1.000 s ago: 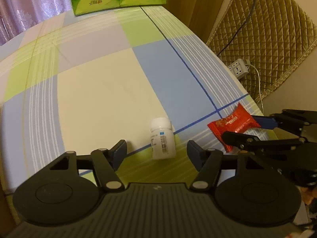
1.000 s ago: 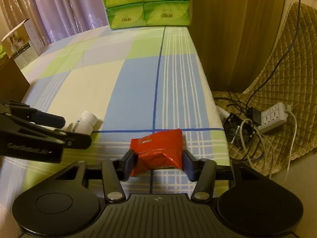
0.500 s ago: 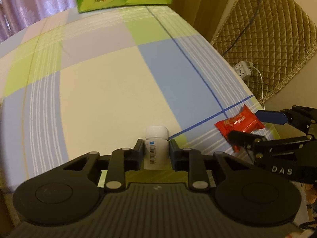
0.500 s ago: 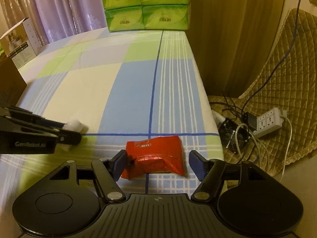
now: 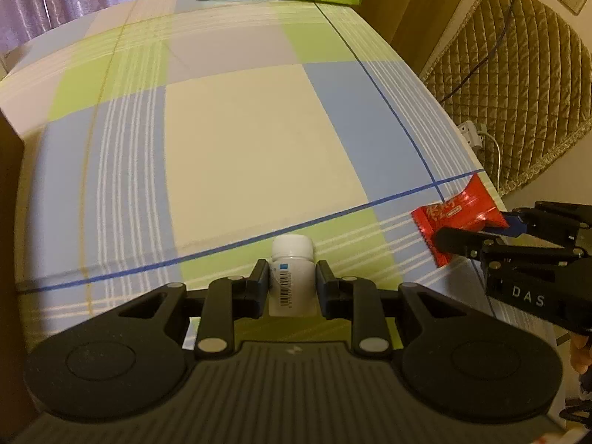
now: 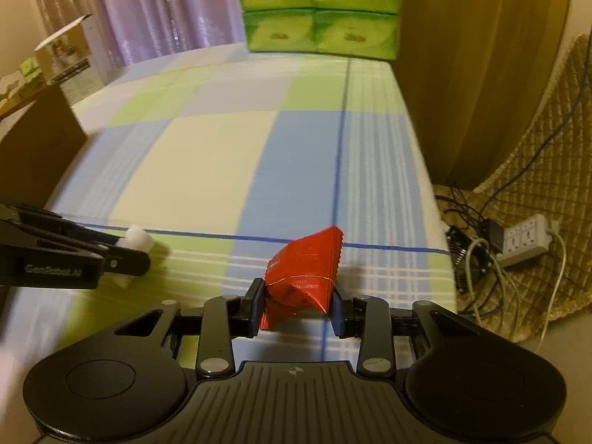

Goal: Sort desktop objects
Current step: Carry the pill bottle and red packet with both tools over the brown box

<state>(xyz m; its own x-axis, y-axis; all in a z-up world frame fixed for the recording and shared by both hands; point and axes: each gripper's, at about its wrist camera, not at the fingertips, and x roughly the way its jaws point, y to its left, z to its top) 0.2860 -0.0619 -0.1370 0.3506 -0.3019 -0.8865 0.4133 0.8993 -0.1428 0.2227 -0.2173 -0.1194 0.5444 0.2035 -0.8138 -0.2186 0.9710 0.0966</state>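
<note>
Now we have the left gripper (image 5: 289, 284) clamped on the bottle (image 5: 291, 277), its cap pointing forward along the fingers, low over the desk (image 5: 259, 140). Just to its right, our right gripper (image 6: 298, 305) pinches the red packet (image 6: 305, 277), crumpled between the fingers. Both loads sit near the desk's front edge; green boxes (image 6: 320, 11) stand far ahead.
</note>
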